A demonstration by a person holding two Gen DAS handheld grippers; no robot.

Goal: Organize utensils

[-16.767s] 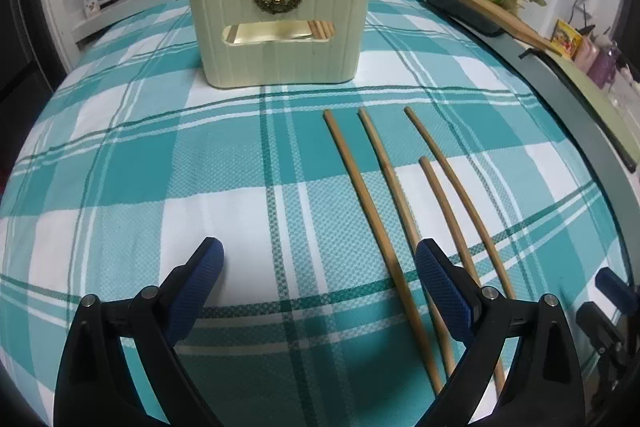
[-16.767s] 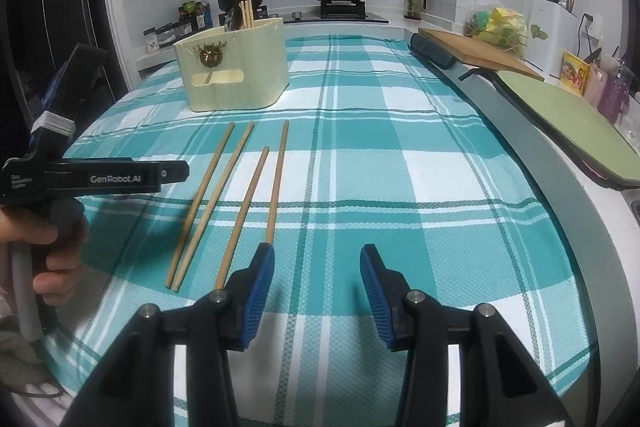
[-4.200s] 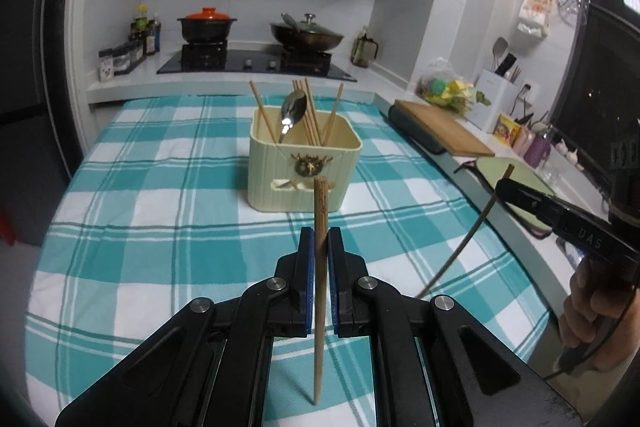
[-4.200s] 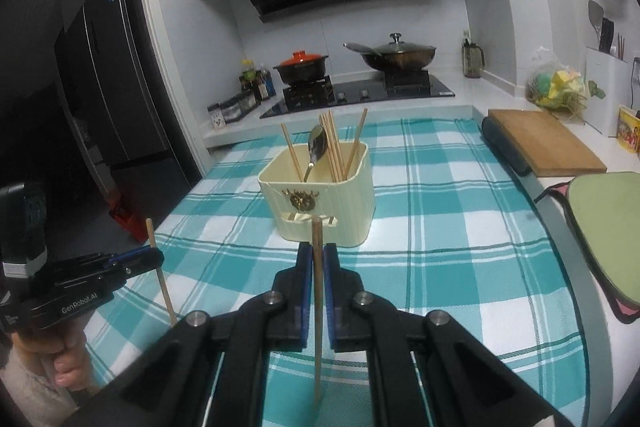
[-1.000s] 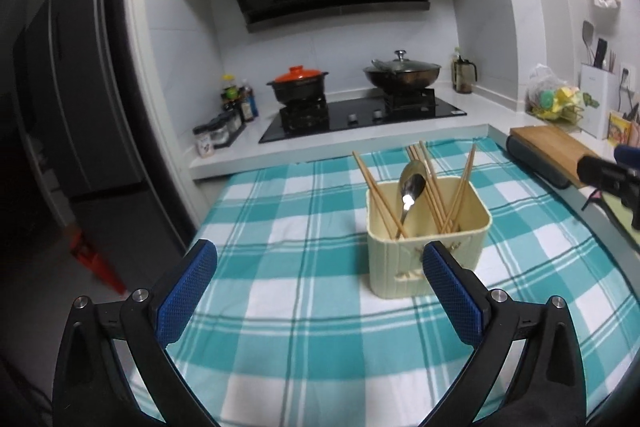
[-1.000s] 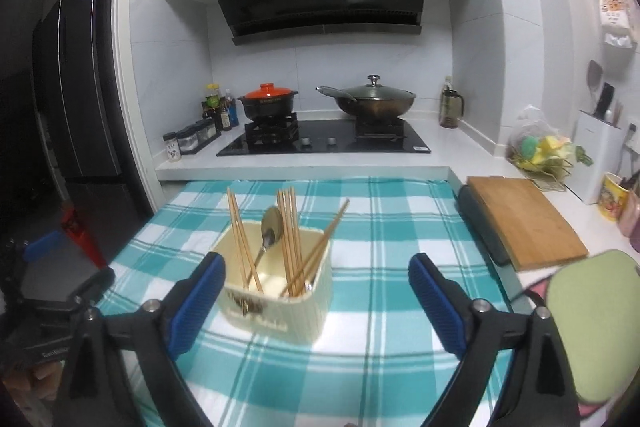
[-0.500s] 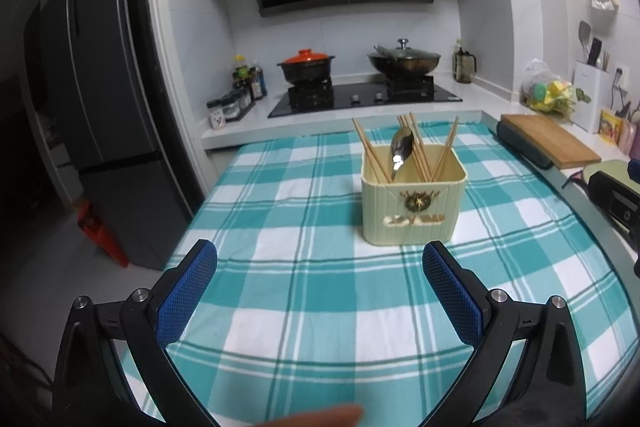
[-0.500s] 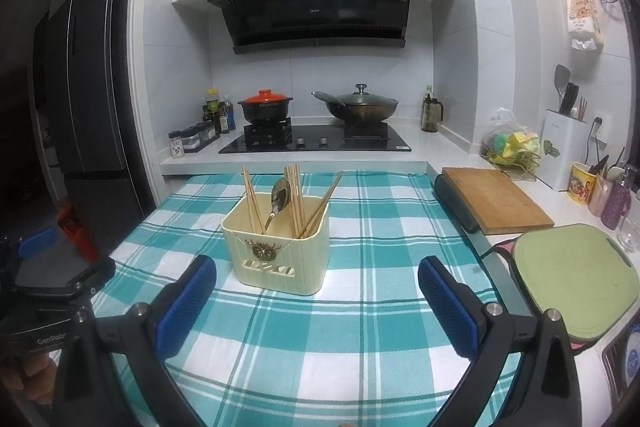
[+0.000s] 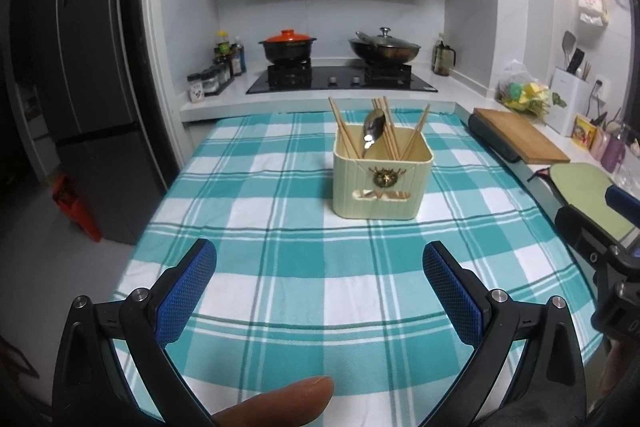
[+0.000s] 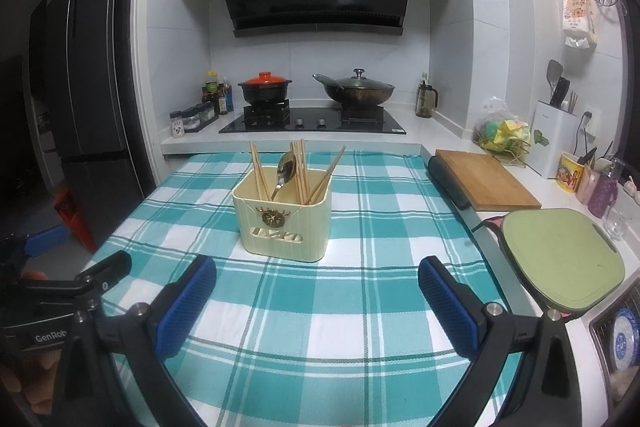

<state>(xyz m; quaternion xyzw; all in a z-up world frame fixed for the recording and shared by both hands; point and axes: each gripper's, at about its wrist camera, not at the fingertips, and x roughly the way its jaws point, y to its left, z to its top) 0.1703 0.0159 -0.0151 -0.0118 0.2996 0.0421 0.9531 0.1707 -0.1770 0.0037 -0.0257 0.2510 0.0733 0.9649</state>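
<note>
**Utensils in the holder, cloth bare**

The chopsticks [image 9: 348, 133] and spoon [image 9: 372, 129] stand in the cream holder [image 9: 382, 183] at the far middle of the checked tablecloth [image 9: 280, 267]. Nothing loose shows, so the task looks finished. The left gripper [image 9: 318, 287] and right gripper [image 10: 316, 297] hang with fingers wide apart, empty. The cloth's near edge is hidden.

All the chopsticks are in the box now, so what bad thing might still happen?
The chopsticks and spoon lean out above the cream holder, so a bump might tip it. Both the left gripper and right gripper are open and low; snagging the checked tablecloth could drag the holder along.
</note>
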